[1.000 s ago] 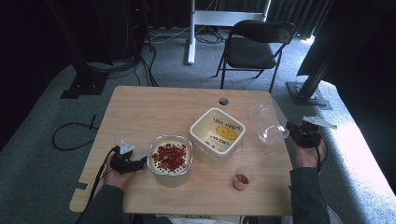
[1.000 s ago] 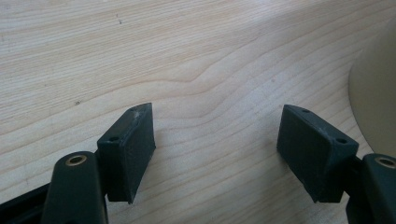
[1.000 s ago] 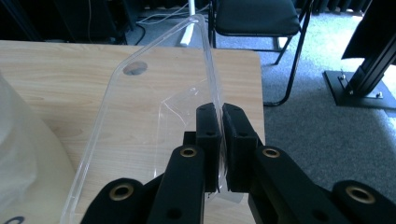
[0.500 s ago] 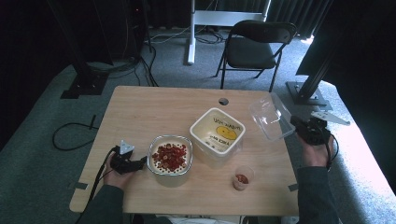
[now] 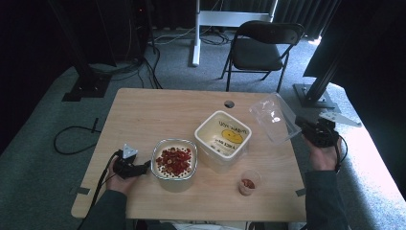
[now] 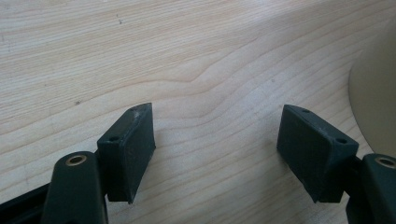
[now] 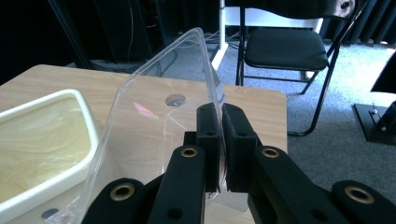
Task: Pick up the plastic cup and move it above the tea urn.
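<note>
A clear plastic lid [image 5: 272,116] [image 7: 154,121] hangs tilted above the table's right edge, with my right gripper [image 5: 300,125] [image 7: 221,116] shut on its rim. A cream square container [image 5: 223,138] [image 7: 44,144] with a yellow label inside stands open at the table's middle. A glass bowl of red pieces [image 5: 174,162] sits to its left. My left gripper [image 5: 143,167] [image 6: 215,140] rests low at the bowl's left side, jaws apart over bare wood and nothing between them. The bowl's pale edge [image 6: 373,102] shows at the right of the left gripper view.
A small clear cup [image 5: 249,182] with red pieces stands near the front edge, right of the bowl. The wooden table [image 5: 143,115] has a cable hole [image 5: 229,104] at the back. A black folding chair [image 5: 263,48] stands behind the table, and dark stands flank it.
My right gripper has lifted the clear lid up off the table's right side and tilted it. The left gripper has kept still beside the bowl.
</note>
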The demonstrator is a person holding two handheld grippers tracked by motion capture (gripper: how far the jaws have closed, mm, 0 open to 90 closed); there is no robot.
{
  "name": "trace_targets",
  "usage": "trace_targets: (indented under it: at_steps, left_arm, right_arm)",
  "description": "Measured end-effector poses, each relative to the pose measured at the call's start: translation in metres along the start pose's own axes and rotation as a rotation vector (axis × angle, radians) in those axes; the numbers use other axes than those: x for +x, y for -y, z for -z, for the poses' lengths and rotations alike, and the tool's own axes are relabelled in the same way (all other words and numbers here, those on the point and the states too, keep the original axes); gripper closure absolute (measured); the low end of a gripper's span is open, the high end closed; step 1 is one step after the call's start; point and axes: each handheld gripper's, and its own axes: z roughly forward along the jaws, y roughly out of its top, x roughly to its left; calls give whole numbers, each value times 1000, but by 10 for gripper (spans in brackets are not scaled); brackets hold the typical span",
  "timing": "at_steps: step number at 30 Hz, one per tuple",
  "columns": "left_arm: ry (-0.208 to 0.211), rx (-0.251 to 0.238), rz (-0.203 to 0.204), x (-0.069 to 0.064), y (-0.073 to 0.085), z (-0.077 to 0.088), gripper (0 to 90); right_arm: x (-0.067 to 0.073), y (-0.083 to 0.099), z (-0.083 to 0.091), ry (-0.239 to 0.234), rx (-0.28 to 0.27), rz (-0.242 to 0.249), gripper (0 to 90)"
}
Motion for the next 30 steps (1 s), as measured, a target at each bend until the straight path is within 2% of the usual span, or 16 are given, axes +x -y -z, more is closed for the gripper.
trace_targets:
  at_steps: [11,17,25,30]
  left_arm:
    - [1,3,-2,0,0,0,283]
    - [1,3,-2,0,0,0,283]
    - [1,3,-2,0,0,0,284]
    - [1,3,-2,0,0,0,284]
  right_arm:
    - [7,-7,6,-39,-19,3,866]
    - [10,-9,8,-77,-27,-1,866]
    - [22,-13,8,-148,-31,8,866]
    - [31,-14,5,-208,-26,7,866]
